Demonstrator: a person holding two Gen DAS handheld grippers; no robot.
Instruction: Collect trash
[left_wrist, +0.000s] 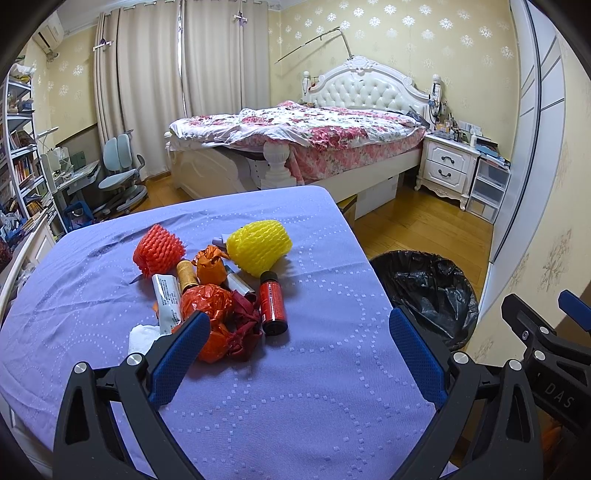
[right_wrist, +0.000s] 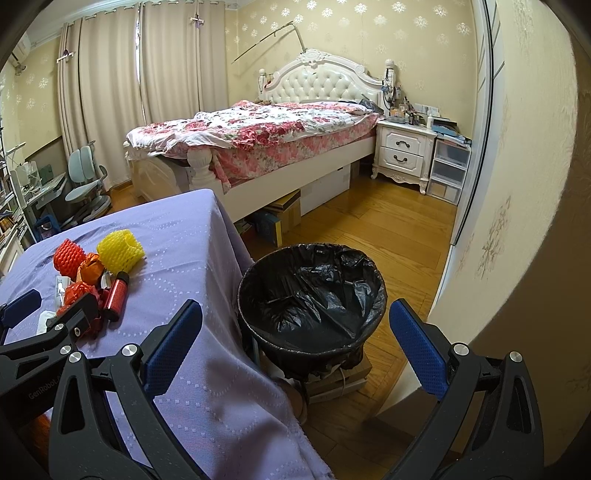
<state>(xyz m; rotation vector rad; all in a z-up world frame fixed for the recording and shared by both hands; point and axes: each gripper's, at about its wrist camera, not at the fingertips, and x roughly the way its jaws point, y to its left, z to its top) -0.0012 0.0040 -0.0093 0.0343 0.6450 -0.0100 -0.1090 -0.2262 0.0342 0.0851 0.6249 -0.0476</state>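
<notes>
A pile of trash lies on the purple-covered table (left_wrist: 295, 387): a yellow foam net (left_wrist: 258, 245), a red foam net (left_wrist: 159, 249), a red bottle (left_wrist: 272, 302), crumpled orange-red plastic bags (left_wrist: 218, 321), a white tube (left_wrist: 168, 301) and a white tissue (left_wrist: 140, 338). My left gripper (left_wrist: 299, 332) is open and empty, just short of the pile. My right gripper (right_wrist: 295, 328) is open and empty, above the table's right edge and the black-lined bin (right_wrist: 312, 295). The pile also shows in the right wrist view, with the red bottle (right_wrist: 115, 295) and the yellow net (right_wrist: 120, 251).
The bin (left_wrist: 424, 291) stands on the wood floor right of the table, close to the wall (right_wrist: 517, 221). A bed (left_wrist: 295, 140), a nightstand (left_wrist: 448, 162) and a desk chair (left_wrist: 122, 173) stand beyond.
</notes>
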